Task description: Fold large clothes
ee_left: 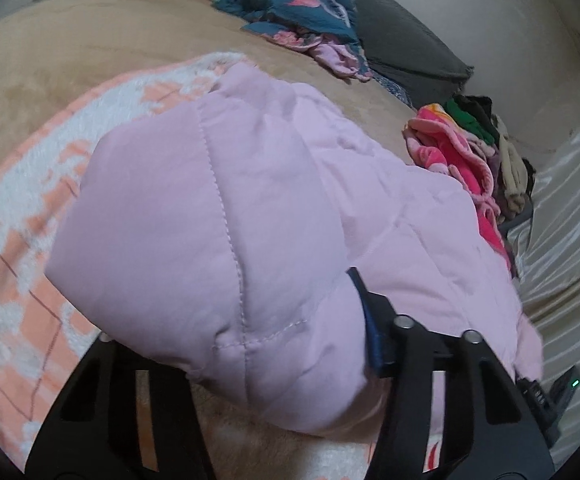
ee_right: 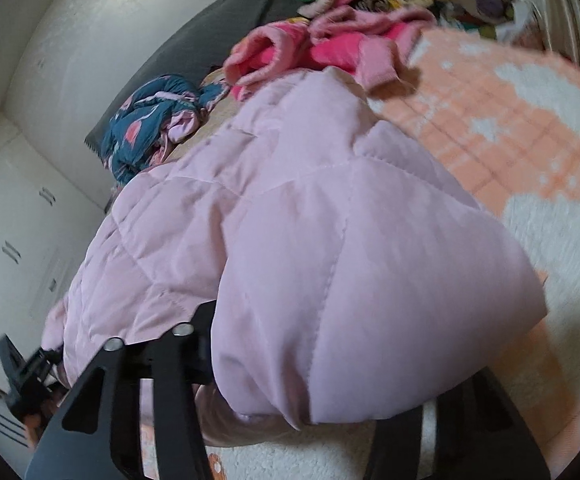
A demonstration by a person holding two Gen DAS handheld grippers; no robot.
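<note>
A large pale pink quilted jacket (ee_left: 250, 200) lies on an orange-and-white fluffy blanket (ee_left: 22, 216) on the bed. My left gripper (ee_left: 250, 360) is shut on a thick fold of the jacket; the fabric bulges between its black fingers (ee_left: 373, 320) and hides the tips. The same jacket (ee_right: 329, 260) fills the right wrist view. My right gripper (ee_right: 329, 360) is shut on another padded fold, with its left finger (ee_right: 202, 320) pressed against the fabric. The other gripper (ee_right: 22, 376) shows at the lower left of the right wrist view.
A blue patterned garment (ee_left: 290, 4) lies at the far side by a grey pillow (ee_left: 409, 48). A heap of pink, green and beige clothes (ee_left: 469, 148) sits on the right. White wardrobe doors (ee_right: 10, 220) stand beside the bed. Tan bedding (ee_left: 90, 48) lies beyond the blanket.
</note>
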